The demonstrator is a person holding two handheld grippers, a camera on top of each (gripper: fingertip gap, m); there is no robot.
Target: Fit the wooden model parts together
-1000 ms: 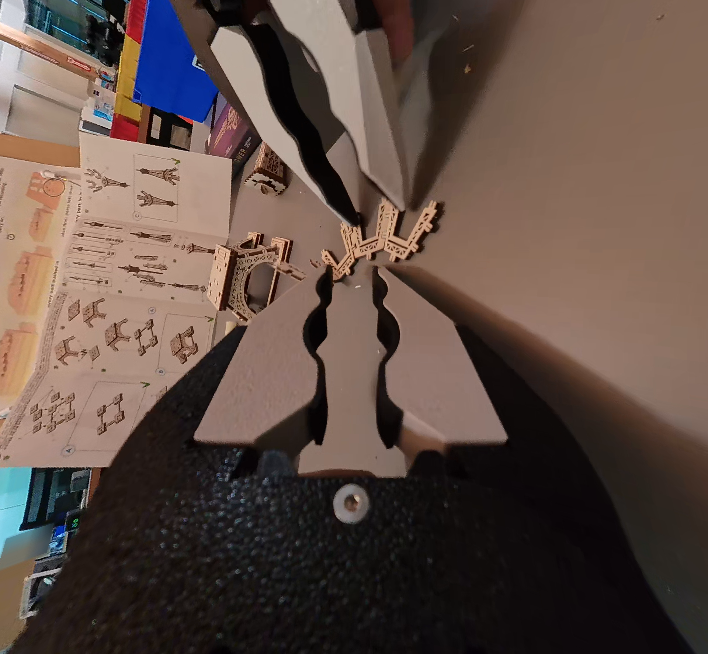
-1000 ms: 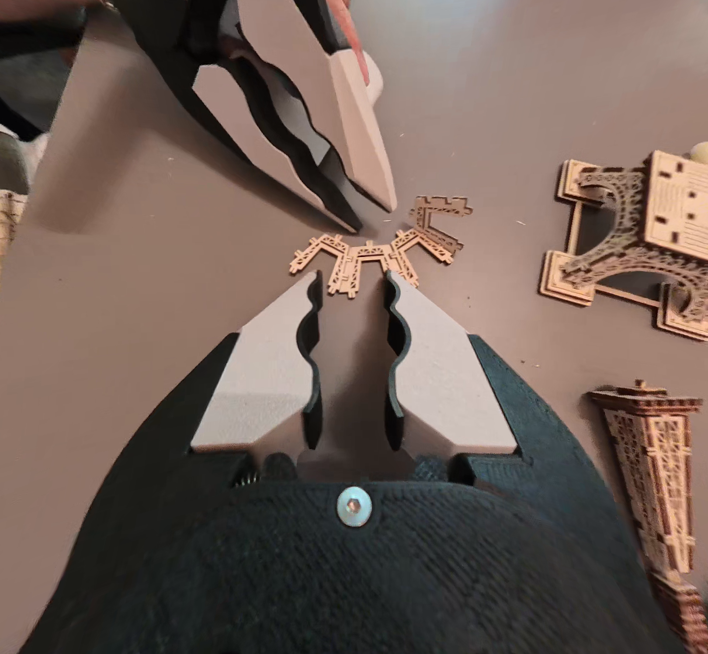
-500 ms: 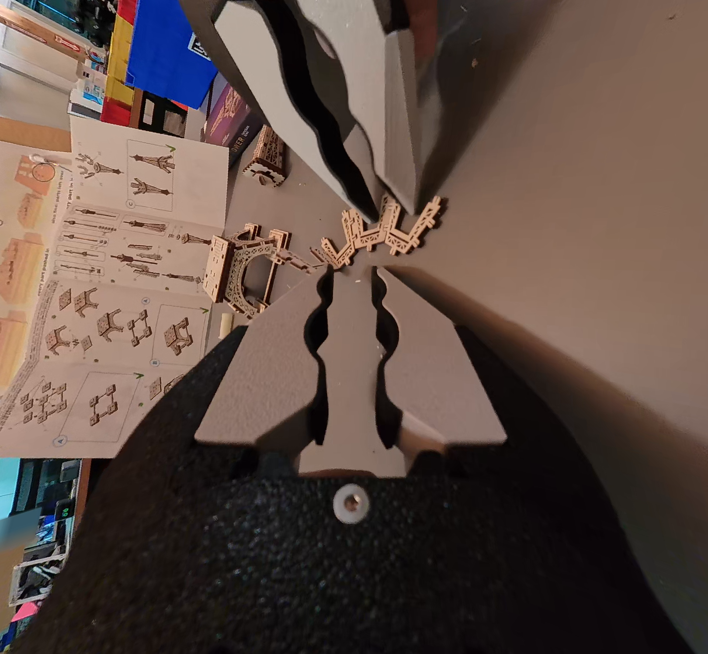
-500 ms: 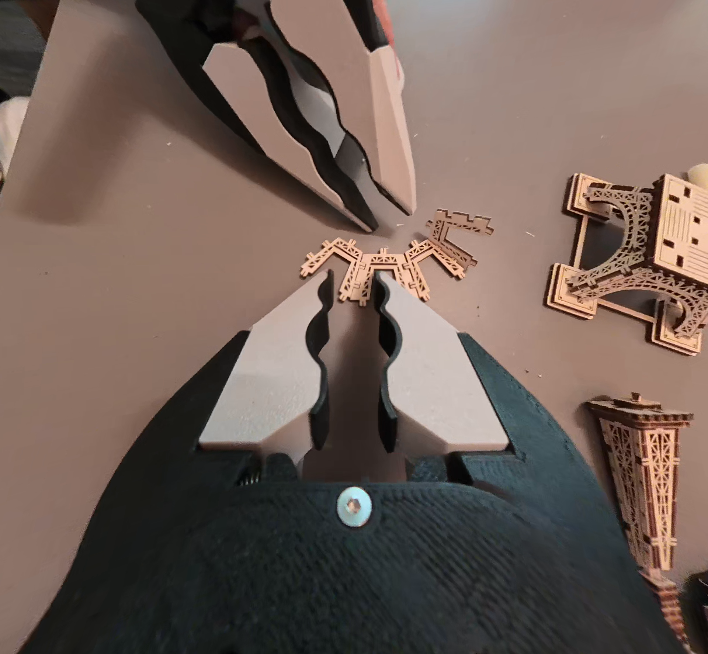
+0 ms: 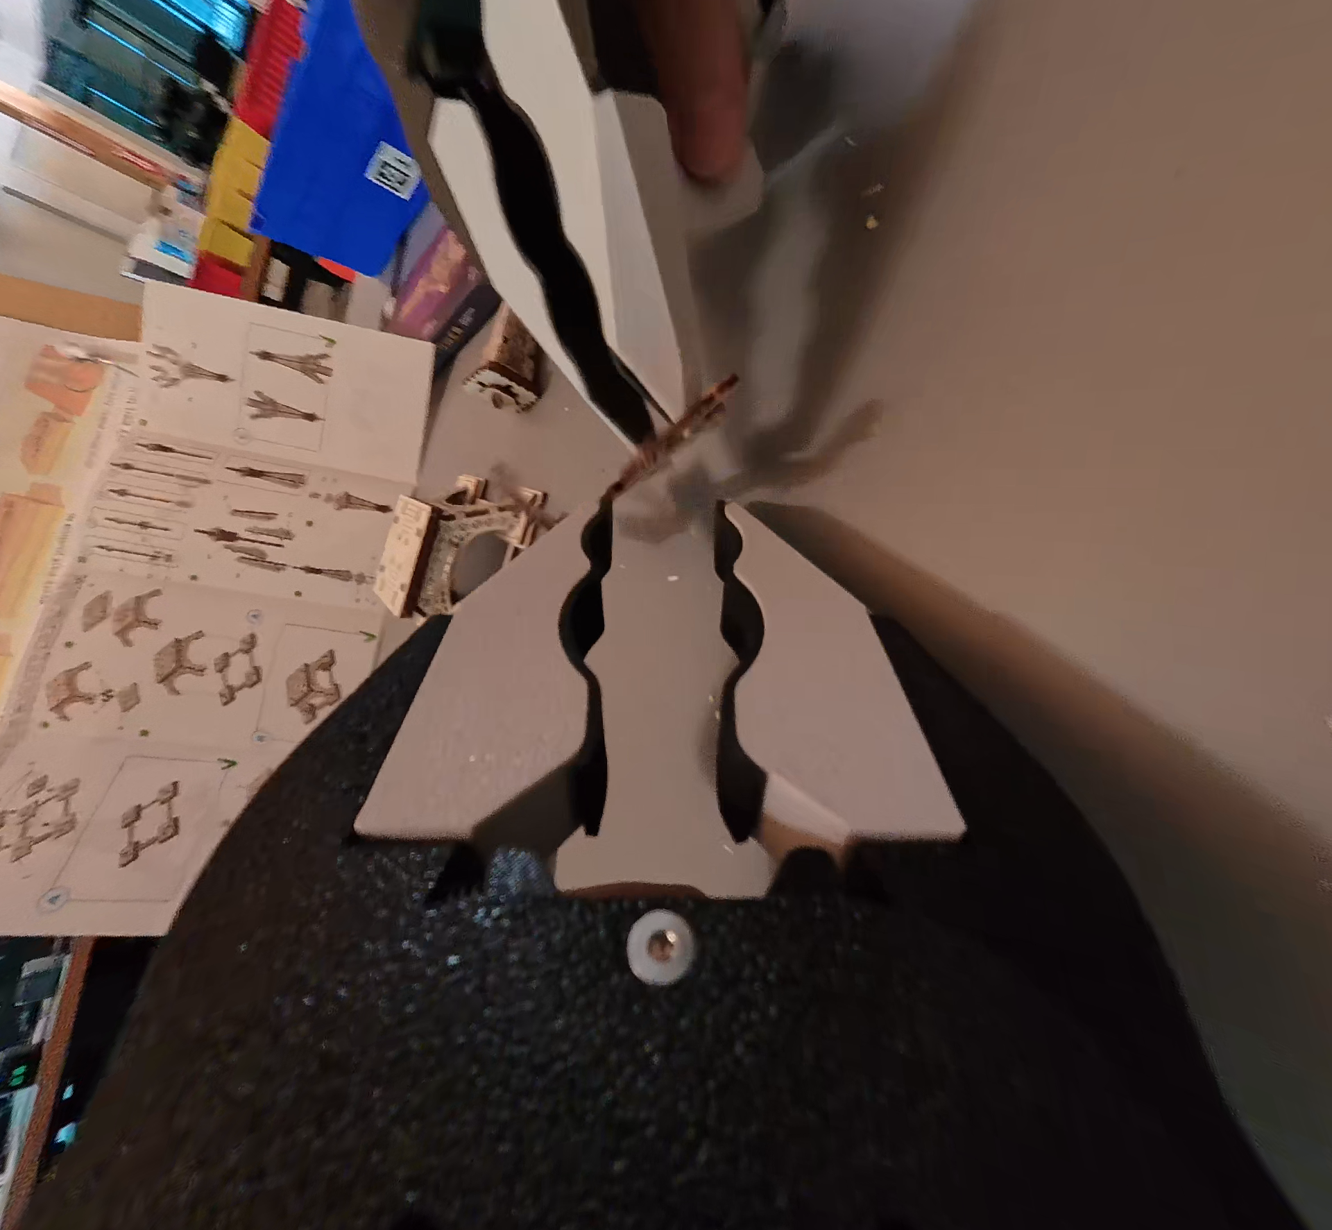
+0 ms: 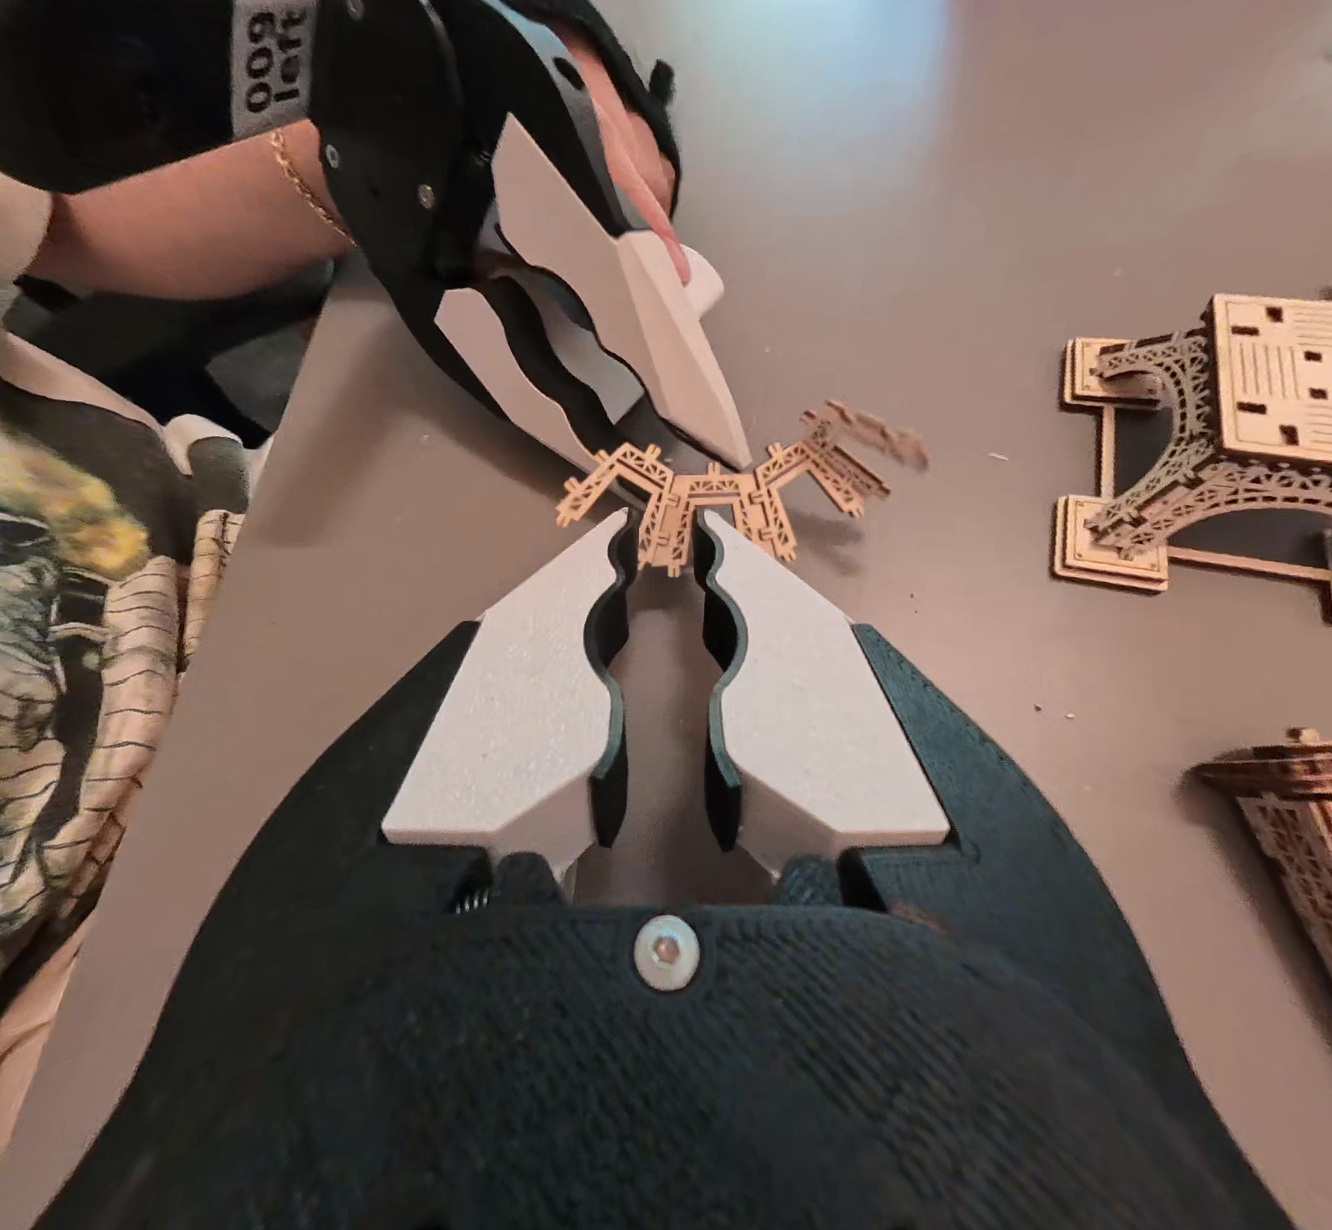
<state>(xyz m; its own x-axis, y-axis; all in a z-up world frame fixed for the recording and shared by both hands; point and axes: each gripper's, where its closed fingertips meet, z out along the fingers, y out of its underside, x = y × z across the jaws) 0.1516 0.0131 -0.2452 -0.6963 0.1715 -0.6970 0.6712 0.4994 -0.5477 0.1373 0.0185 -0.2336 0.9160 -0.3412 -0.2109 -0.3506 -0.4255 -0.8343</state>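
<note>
My right gripper point(image 6: 667, 536) is narrowed onto the lattice strip point(image 6: 710, 500), one leg pinched between its tips at the centre of the frame, the strip raised off the grey table point(image 6: 1009, 114); my left gripper point(image 6: 674, 449) reaches in from the upper left, jaws parted, tips at the strip's top edge — grip unclear; the tower base point(image 6: 1218, 438) sits at the right edge.

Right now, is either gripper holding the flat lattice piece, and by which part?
The right gripper pinches the flat lattice piece by its central section, lifted off the table. The left gripper is open, holding nothing.
</note>
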